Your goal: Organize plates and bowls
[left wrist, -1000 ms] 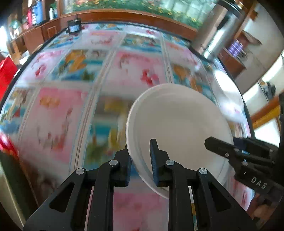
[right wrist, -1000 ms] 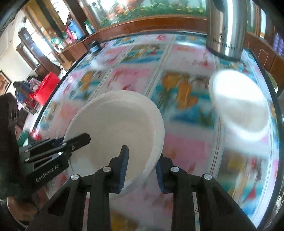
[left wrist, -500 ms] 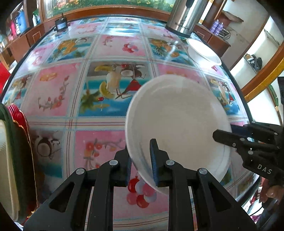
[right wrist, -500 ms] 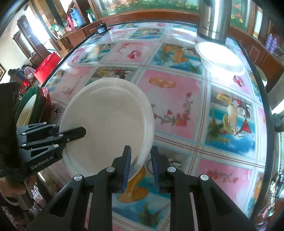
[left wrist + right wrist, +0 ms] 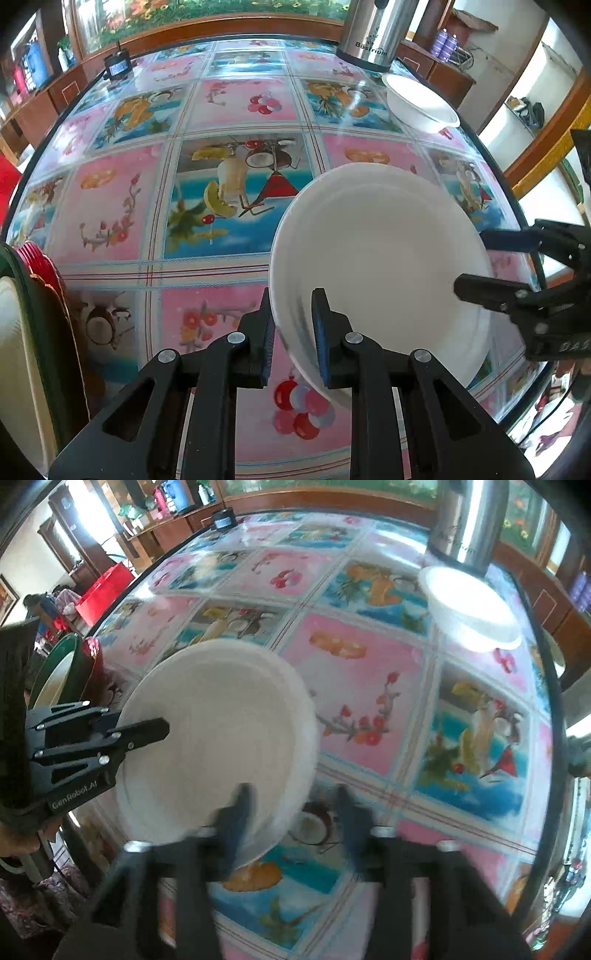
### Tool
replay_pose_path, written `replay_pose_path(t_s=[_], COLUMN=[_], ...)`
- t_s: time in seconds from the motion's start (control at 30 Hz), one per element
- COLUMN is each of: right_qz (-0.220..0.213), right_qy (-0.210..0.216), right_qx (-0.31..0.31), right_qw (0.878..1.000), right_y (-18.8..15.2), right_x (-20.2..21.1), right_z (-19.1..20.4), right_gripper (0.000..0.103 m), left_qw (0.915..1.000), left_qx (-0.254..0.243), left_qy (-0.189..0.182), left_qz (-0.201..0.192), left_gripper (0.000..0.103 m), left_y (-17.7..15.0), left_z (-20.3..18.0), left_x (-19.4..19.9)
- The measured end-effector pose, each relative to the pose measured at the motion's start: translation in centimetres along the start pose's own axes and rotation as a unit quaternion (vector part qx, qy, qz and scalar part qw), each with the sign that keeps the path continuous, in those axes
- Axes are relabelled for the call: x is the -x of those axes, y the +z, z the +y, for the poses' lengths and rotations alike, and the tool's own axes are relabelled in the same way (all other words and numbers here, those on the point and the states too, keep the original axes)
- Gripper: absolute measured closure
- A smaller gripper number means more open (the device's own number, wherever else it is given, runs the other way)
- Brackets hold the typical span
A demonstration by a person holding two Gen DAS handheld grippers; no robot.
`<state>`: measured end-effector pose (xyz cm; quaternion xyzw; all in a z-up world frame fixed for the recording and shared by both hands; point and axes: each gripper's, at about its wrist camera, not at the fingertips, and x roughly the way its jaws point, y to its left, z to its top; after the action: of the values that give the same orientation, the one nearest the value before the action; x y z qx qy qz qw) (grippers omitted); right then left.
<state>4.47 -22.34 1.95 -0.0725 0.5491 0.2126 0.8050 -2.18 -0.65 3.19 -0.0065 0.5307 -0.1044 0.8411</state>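
1. Blurred by motion in the right wrist view: right gripper (image 5: 291, 805), its fingers spread wide apart, one finger over the white plate (image 5: 218, 749) and the other clear of the rim; no grip on anything visible.
2. Sharper in the left wrist view: right gripper (image 5: 476, 262) seen from the side at the plate's far edge, fingers parted, upper one level with the rim, lower one over the plate face; contact impossible to judge.
3. Pinching the near rim of the white plate (image 5: 376, 269): left gripper (image 5: 293, 325), blue-ribbed pads on either side of the edge.
4. Plate held tilted above the fruit-patterned tablecloth (image 5: 229, 206), its underside hidden.
5. Cut off at the left frame edge: upright stack of dishes, a green-rimmed plate (image 5: 22, 350) and a red plate (image 5: 40, 262) behind it; rack beneath not visible.
6. Far right of the table: white bowl (image 5: 421, 103), overexposed in the right wrist view (image 5: 469, 605), just in front of a steel kettle (image 5: 373, 33) whose top is out of frame.
7. At the far table edge: small black device (image 5: 118, 66), too small to identify.
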Motion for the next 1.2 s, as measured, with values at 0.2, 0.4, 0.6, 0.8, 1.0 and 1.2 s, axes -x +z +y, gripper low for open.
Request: replay_pose_path(t_s=[0.2, 0.4, 0.6, 0.8, 1.0, 1.2], right_qz=[0.013, 0.018, 0.015, 0.011, 0.001, -0.017], right_qy=[-0.018, -0.024, -0.025, -0.03, -0.04, -0.038], right_qx=[0.016, 0.04, 0.046, 0.043, 0.056, 0.073], right_qw=[1.0, 0.999, 0.998, 0.999, 0.998, 0.996], right_y=[0.2, 0.3, -0.2, -0.8, -0.9, -0.5], right_x=[-0.3, -0.1, 0.8, 1.5, 2.9, 4.5], right_z=[-0.1, 0.7, 1.3, 2.1, 3.9, 6.7], right_gripper=[0.036, 0.077, 0.085, 0.084, 0.084, 0.082], left_qw=[1.0, 1.0, 0.9998, 0.9997, 0.9997, 0.9986], left_qx=[0.004, -0.005, -0.004, -0.011, -0.011, -0.003], left_qy=[-0.001, -0.002, -0.012, -0.02, -0.018, -0.009], left_qz=[0.003, 0.004, 0.012, 0.012, -0.014, -0.052], left_gripper=[0.082, 0.081, 0.081, 0.088, 0.088, 0.088], left_y=[0.0, 0.1, -0.1, -0.6, -1.4, -2.3], left_z=[0.2, -0.4, -0.3, -0.5, 0.1, 1.9], left_x=[-0.2, -0.3, -0.5, 0.1, 3.0, 7.0])
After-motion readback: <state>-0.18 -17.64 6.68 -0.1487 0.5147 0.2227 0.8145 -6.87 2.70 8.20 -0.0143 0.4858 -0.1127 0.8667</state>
